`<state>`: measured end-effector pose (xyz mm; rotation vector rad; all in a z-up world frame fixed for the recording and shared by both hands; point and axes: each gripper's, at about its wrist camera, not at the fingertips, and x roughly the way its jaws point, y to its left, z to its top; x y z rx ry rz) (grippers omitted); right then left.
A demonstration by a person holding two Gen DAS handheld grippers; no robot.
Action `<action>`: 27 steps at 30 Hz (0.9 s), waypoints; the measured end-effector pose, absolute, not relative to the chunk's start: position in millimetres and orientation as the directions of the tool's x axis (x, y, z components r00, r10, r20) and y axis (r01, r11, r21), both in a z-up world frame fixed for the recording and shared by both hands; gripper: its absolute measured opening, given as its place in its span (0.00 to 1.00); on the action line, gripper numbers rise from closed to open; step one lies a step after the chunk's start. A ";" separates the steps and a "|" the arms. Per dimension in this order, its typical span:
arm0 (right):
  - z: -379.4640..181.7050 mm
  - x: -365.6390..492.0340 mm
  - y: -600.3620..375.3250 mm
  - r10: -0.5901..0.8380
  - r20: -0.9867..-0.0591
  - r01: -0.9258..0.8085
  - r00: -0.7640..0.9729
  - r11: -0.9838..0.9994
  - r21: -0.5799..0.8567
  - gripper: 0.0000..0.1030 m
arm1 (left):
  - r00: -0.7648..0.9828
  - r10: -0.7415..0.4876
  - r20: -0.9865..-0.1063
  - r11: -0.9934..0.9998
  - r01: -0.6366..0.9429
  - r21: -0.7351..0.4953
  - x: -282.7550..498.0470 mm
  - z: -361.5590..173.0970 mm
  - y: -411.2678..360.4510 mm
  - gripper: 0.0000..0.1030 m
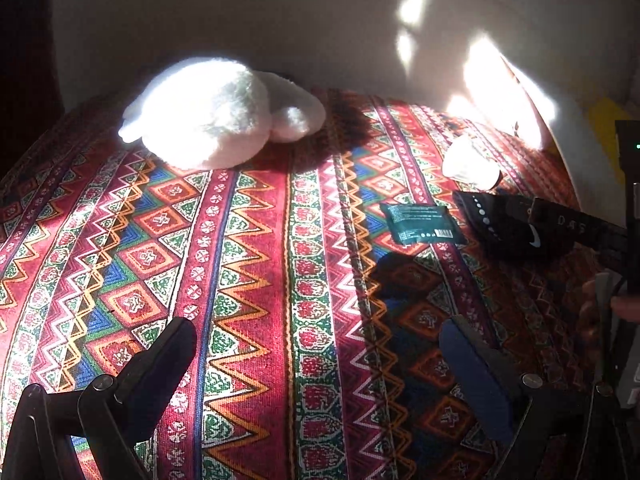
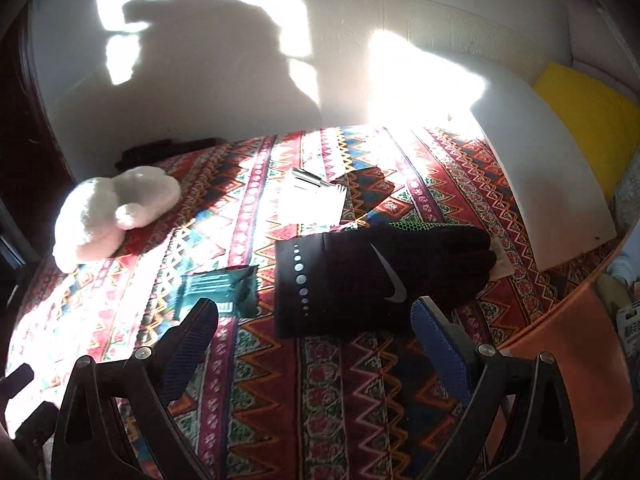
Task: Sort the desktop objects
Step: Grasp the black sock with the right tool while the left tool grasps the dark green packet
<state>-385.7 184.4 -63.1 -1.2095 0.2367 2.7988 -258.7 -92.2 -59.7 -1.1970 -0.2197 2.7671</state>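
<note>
1. The right tool (image 2: 314, 320) hangs low over the patterned tabletop (image 2: 280, 400), fingers spread wide with nothing between them.
2. The left tool (image 1: 316, 344) is likewise spread apart and empty above the cloth.
3. Just past the right tool's tips lies a black glove (image 2: 376, 280), flat, cuff toward the left.
4. Beside the cuff, close but apart, lies a dark green packet (image 2: 224, 288).
5. Beyond the glove sits a white paper item (image 2: 312, 204) in glaring sun; details wash out.
6. Far left, near the wall, rests a white plush toy (image 2: 108, 216).
</note>
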 end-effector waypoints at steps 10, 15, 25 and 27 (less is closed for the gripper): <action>-109.0 -429.7 190.3 -0.050 -0.803 -0.077 -0.594 -0.990 0.119 0.09 | -0.672 0.167 -0.721 -0.985 -0.079 -0.155 -262.7 -64.5 -82.3 0.97; -63.2 -395.4 181.0 -0.127 -0.748 0.003 -0.652 -0.986 0.164 0.09 | -0.676 0.194 -0.711 -0.981 -0.115 -0.158 -260.9 -64.9 -67.7 0.97; 68.7 -259.7 211.7 -0.190 -0.465 0.074 -0.865 -0.964 0.256 0.10 | -0.619 0.243 -0.747 -0.965 -0.077 -0.250 -364.7 -100.9 16.0 0.97; 74.7 -258.0 224.0 -0.168 -0.449 0.058 -0.878 -0.967 0.249 0.10 | -0.603 0.225 -0.766 -0.968 -0.046 -0.247 -388.8 -114.5 23.3 0.97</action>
